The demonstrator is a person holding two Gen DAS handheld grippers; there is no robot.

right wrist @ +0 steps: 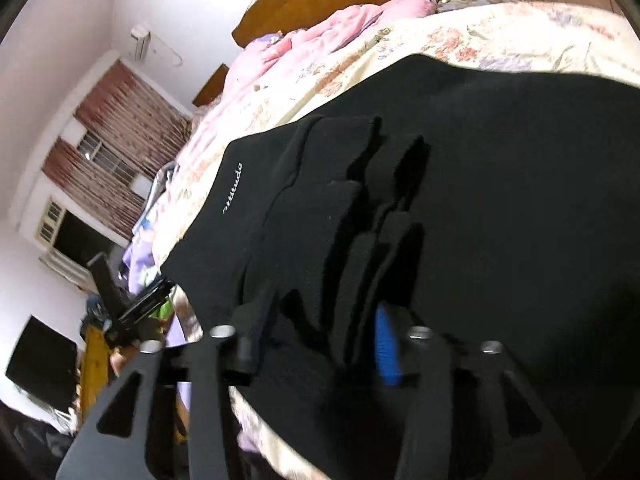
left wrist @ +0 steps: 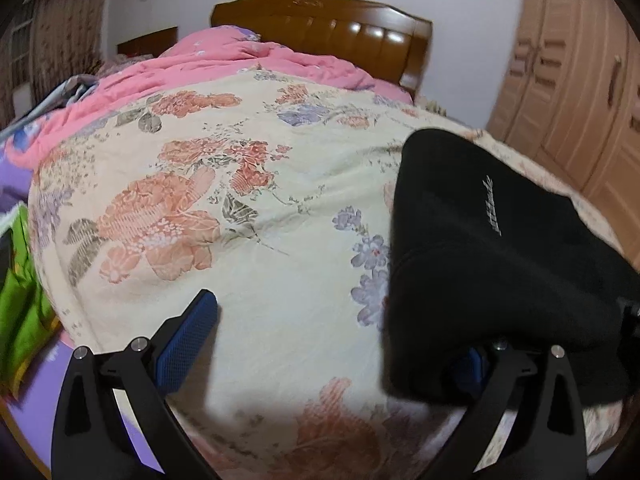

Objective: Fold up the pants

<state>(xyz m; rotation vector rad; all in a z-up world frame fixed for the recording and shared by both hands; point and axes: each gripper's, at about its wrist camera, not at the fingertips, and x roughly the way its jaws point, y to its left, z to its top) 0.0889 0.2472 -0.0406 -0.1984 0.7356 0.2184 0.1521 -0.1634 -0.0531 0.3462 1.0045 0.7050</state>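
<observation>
Pants (left wrist: 492, 248), black with a small pale logo, lie folded on the right side of the bed in the left wrist view, on a cream floral quilt (left wrist: 248, 208). Behind the quilt sits a rumpled pink duvet (left wrist: 248, 60), then a brown wooden headboard (left wrist: 340, 32) against a white wall. A tan wardrobe (left wrist: 580, 100) fills the right edge. The left tongs (left wrist: 340, 344) stand wide apart: one blue pad shows bare over the quilt, and the other finger is tucked under the near edge of the pants, its pad mostly covered. Nothing is pinched. Most of the quilt to the left of the pants is bare, with green and purple cloth at the far left edge.

In the right wrist view the pants (right wrist: 500, 160) fill most of the frame, running to the bed's near edge, the logo toward the left. The right tongs (right wrist: 316, 348) stand partly apart with thick black folds of the pants between the fingers; only one blue pad shows, and whether the pads press the cloth I cannot tell. The left tongs (right wrist: 124, 304) show small and dark past the pants' left corner. Beyond are the quilt (right wrist: 500, 36), pink duvet, headboard, a window with a patterned curtain (right wrist: 120, 148) and a dark screen (right wrist: 40, 372). The lower frame is blurred and dark.
</observation>
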